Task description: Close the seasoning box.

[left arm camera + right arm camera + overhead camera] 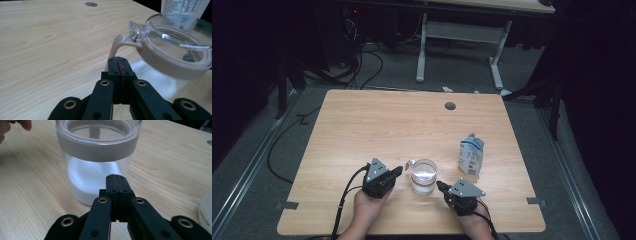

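The jar [423, 176] stands on the bench [362, 130] between the two grippers, just ahead of each one's tips. The left gripper [398, 171] is closed on nothing, its tips just beside the jar's handle [117, 46]. The right gripper [440, 185] is also closed and empty, pointing at the jar's lower wall, where white powder [90, 181] fills the bottom.

With both grippers closed, a push forward would likely shove or tip the jar rather than take it. The clear lid [175, 27] sits tilted on the rim and could be knocked off. A pouch [472, 156] stands beyond the right gripper, well clear of the jar, but a slide that way could topple it.

The bench is pale wood, smooth, with a cable hole [450, 106] at its far side. Beyond lie grey floor, loose cables and another desk [462, 30] in a dark room.
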